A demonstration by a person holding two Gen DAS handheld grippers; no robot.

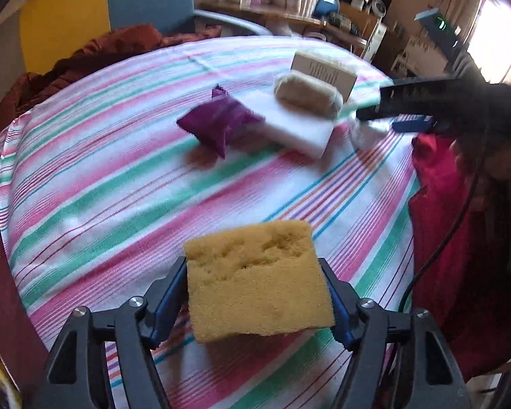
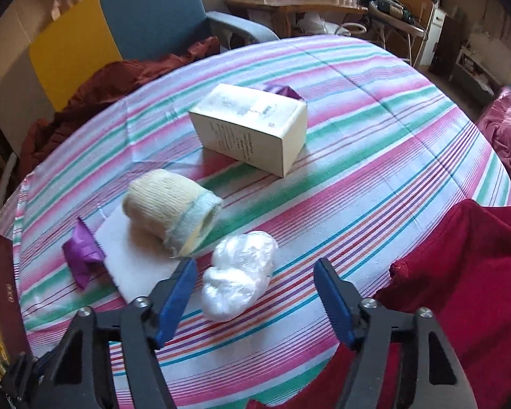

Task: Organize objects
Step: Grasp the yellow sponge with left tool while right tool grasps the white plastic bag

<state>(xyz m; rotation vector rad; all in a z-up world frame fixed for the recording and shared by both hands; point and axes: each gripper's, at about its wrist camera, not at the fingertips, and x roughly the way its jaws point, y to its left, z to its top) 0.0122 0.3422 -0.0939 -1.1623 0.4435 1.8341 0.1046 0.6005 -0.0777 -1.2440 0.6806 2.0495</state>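
My left gripper [image 1: 255, 272] is shut on a yellow sponge [image 1: 255, 279] and holds it above the striped tablecloth [image 1: 102, 187]. Beyond it lie a purple packet [image 1: 218, 122], a white foam block [image 1: 299, 129] with a beige yarn roll [image 1: 308, 97] on it, and a cream box [image 1: 323, 71]. My right gripper [image 2: 253, 269] is open, its fingers on either side of a crumpled clear plastic bag [image 2: 238, 272] on the cloth. The yarn roll [image 2: 170, 208], foam block [image 2: 133, 259], purple packet [image 2: 81, 255] and cream box [image 2: 252, 129] lie ahead of it. The right gripper also shows in the left wrist view [image 1: 368, 116].
A red cloth [image 2: 460, 289] covers the table's right edge. A rust-coloured blanket [image 2: 102, 85] and a blue chair [image 2: 153, 10] stand at the far left. A dark red book [image 1: 0, 289] lies at the left edge. Cluttered shelves stand behind.
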